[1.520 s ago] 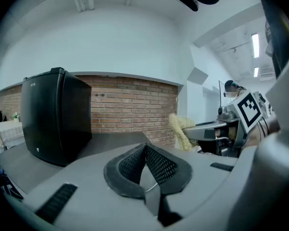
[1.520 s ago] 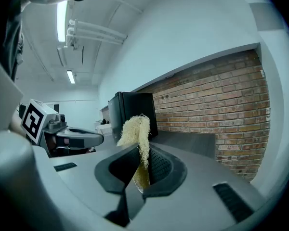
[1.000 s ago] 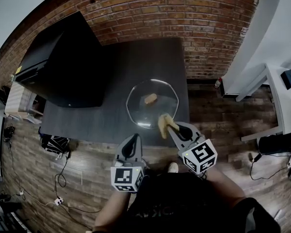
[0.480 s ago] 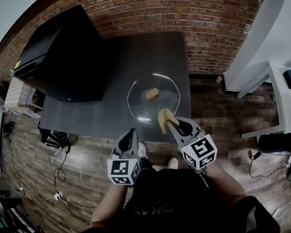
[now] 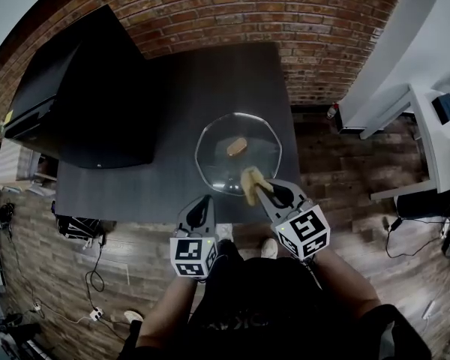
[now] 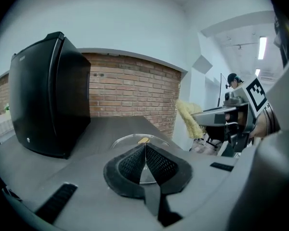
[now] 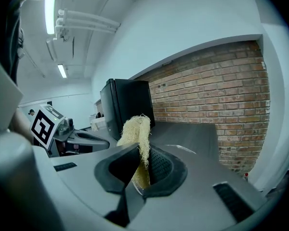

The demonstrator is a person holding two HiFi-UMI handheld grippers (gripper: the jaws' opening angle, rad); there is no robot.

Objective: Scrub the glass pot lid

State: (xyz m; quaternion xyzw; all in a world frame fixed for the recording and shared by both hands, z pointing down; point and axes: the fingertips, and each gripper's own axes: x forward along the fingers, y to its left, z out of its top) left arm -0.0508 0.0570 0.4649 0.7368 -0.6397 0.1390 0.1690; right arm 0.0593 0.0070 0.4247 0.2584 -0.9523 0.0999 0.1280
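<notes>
Tightly around loofah scrubber (image 7: pixel 135 130): right gripper (image 7: pixel 145 154)

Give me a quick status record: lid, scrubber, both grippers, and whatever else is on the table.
lid: glass pot lid lies flat on the dark table, near the front edge, knob up
scrubber: yellow fibrous scrubber, over the lid's near rim; contact cannot be told
right gripper: right gripper shut on the scrubber
left gripper: left gripper shut, empty, at the table's front edge, apart from the lid
other: black appliance on the table's left side
</notes>
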